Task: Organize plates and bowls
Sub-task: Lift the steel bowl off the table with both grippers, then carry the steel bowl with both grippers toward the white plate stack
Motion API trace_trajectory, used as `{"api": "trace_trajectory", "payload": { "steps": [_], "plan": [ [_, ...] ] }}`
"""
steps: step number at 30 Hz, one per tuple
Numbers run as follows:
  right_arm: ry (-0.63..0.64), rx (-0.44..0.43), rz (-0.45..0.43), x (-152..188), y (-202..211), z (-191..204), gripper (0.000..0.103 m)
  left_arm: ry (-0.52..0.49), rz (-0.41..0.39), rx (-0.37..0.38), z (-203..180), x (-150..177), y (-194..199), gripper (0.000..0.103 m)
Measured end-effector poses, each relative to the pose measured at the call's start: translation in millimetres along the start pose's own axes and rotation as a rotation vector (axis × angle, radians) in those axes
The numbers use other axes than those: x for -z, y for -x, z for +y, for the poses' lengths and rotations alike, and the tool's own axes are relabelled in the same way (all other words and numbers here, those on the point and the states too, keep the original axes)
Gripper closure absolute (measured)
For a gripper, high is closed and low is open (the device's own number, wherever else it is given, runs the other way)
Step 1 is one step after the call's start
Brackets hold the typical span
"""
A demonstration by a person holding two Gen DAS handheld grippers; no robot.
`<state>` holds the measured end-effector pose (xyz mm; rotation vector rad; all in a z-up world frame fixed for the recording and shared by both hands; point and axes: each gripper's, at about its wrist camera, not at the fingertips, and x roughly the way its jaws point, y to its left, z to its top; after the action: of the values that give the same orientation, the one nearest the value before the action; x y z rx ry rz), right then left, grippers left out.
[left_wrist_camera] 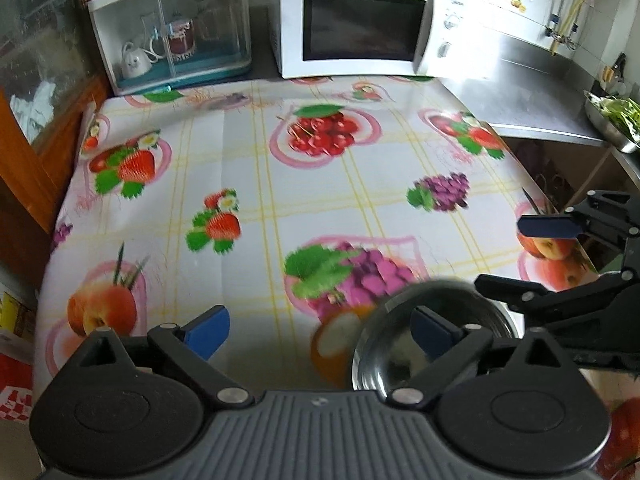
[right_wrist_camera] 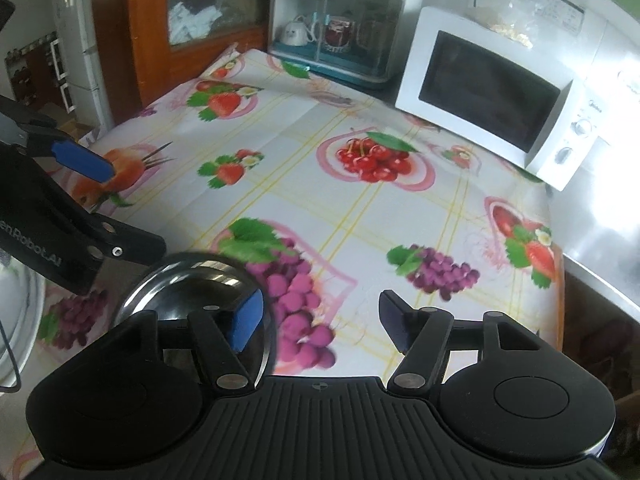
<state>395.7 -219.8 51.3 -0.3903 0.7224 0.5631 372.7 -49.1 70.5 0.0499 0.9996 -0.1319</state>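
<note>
A small steel bowl (left_wrist_camera: pixel 394 334) sits on the fruit-print tablecloth (left_wrist_camera: pixel 248 168) near the table's front edge. My left gripper (left_wrist_camera: pixel 322 330) is open, its right finger over the bowl and its left finger out over bare cloth. My right gripper (right_wrist_camera: pixel 320 320) is open, its left blue pad at the bowl (right_wrist_camera: pixel 188 284) rim. In the left wrist view the right gripper (left_wrist_camera: pixel 560 256) shows at the right edge. In the right wrist view the left gripper (right_wrist_camera: pixel 80 208) shows at the left edge. A larger steel rim (right_wrist_camera: pixel 16 320) shows at the far left, mostly cut off.
A white microwave (left_wrist_camera: pixel 356 28) and a clear dish cabinet (left_wrist_camera: pixel 172 40) stand at the table's back. A steel counter (left_wrist_camera: pixel 532 92) adjoins on the right with a tray of greens (left_wrist_camera: pixel 616 120). A wooden cabinet (right_wrist_camera: pixel 192 20) stands to the left.
</note>
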Motion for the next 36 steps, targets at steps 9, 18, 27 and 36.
{"api": "trace_trajectory", "payload": {
  "steps": [9, 18, 27, 36],
  "plan": [
    [-0.049, 0.035, -0.013, -22, -20, -34, 0.037, 0.051, 0.001, -0.026, 25, -28, -26, 0.004],
    [-0.070, 0.007, -0.014, -7, -15, -30, 0.036, 0.071, 0.021, 0.017, 26, -11, -26, 0.004],
    [-0.085, -0.046, -0.017, 20, 6, -7, 0.034, 0.099, 0.059, 0.070, 17, 22, -19, 0.004],
    [-0.102, -0.079, 0.012, 42, 3, 14, 0.034, 0.132, 0.073, 0.121, 9, 44, -13, 0.004]
  ]
}}
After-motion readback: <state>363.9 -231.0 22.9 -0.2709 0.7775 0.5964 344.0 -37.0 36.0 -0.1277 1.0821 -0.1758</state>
